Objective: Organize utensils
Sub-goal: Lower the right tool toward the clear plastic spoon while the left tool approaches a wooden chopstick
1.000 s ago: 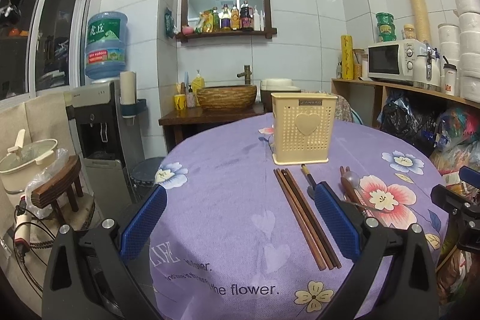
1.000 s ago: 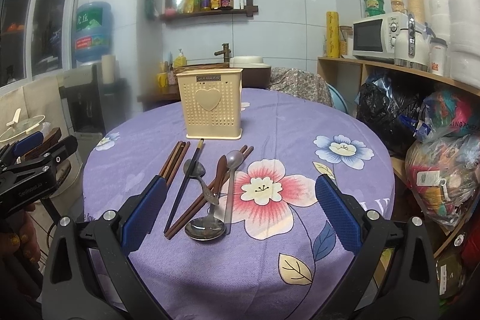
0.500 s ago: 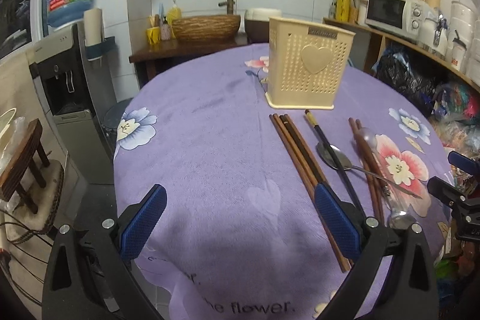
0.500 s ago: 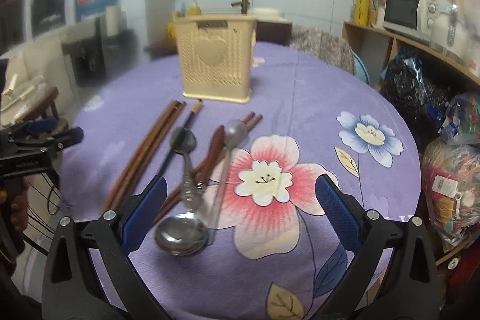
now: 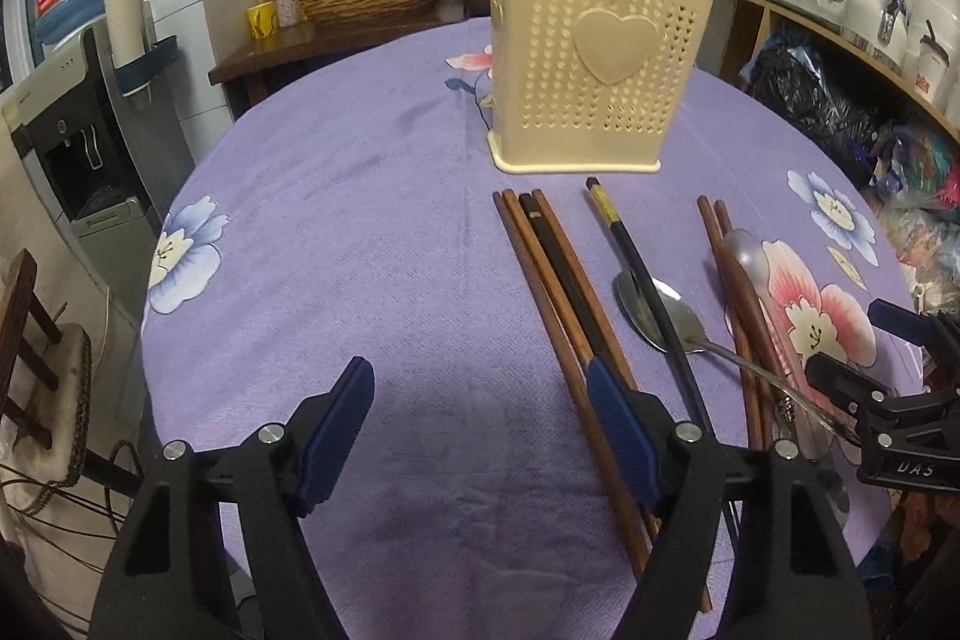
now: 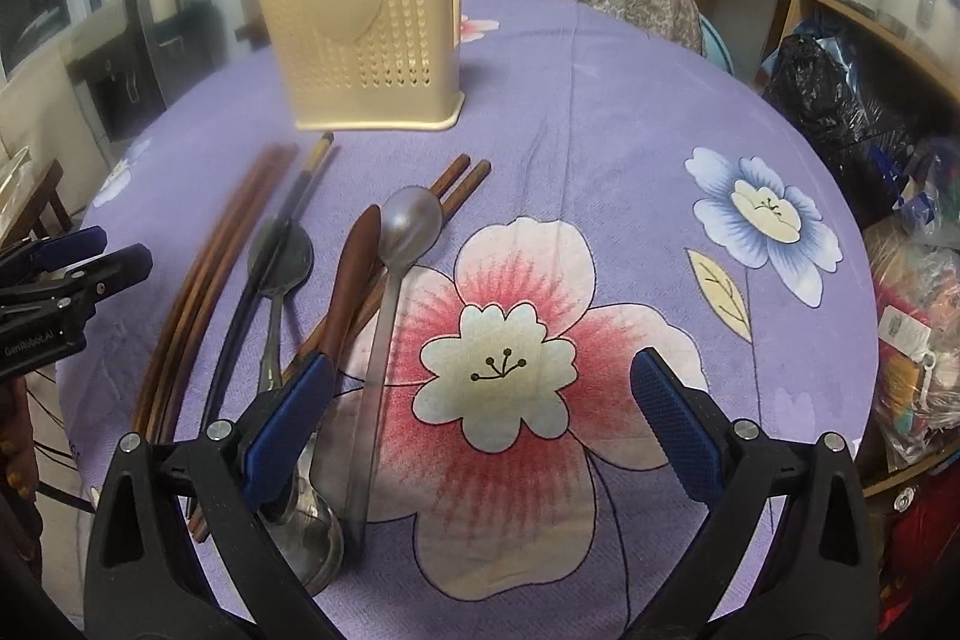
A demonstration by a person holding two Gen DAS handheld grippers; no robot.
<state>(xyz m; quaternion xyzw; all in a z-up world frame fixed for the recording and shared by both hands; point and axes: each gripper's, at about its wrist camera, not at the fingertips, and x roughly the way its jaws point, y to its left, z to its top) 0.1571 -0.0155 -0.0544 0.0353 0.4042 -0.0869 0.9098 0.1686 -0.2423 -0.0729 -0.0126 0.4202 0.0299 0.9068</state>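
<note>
Your left hand-held gripper (image 5: pixel 480 430) gapes wide and empty beside the brown chopsticks (image 5: pixel 555 280), while only your right view shows the equally open, empty right hand-held gripper (image 6: pixel 480 418) astride the grey spoon (image 6: pixel 390 292), cream holder (image 6: pixel 360 40) ahead.

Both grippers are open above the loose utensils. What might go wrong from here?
The black chopstick lies across a metal spoon; lifting either may drag the other. The brown chopsticks lie packed together, so the left gripper may catch several. The holder looks light; a bump could tip it.
</note>
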